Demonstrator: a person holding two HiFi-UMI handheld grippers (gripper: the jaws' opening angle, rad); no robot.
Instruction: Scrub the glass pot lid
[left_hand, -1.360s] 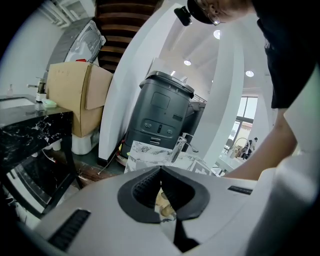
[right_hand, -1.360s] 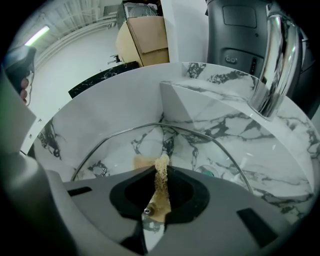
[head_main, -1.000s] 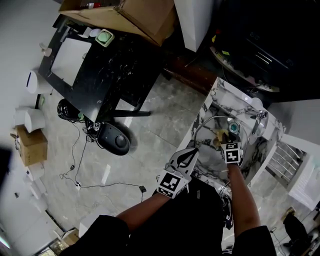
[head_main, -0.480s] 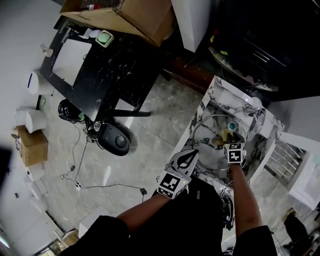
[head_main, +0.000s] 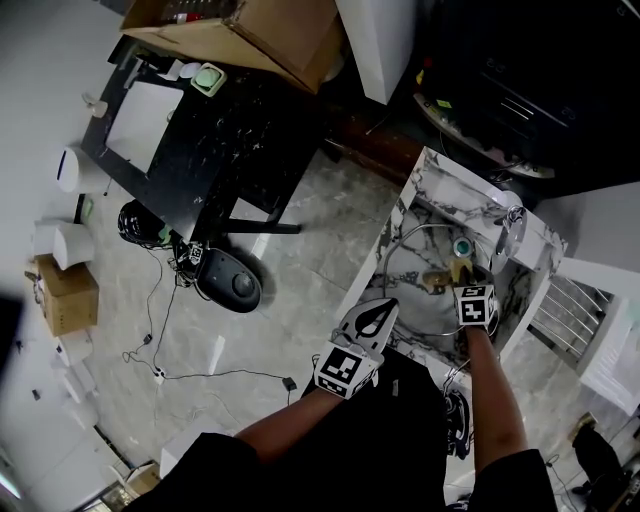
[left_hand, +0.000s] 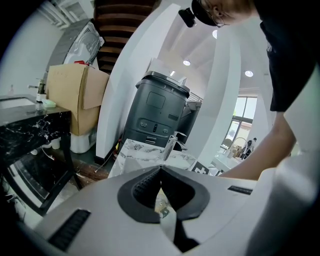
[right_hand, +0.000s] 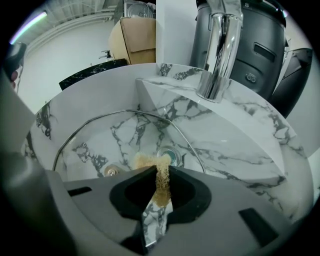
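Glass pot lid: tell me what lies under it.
Through the clear glass pot lid show the white marbled sink basin and its drain. The tan scrub sponge in the right gripper hides one patch.

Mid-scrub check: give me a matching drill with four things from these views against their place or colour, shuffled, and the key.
1. sponge
2. glass pot lid
3. faucet
4. cardboard box

A. chrome, above the sink's ledge
B. brown, by the black table
C. clamped in the right gripper jaws
D. inside the marble sink

Pairs: 1-C, 2-D, 3-A, 4-B
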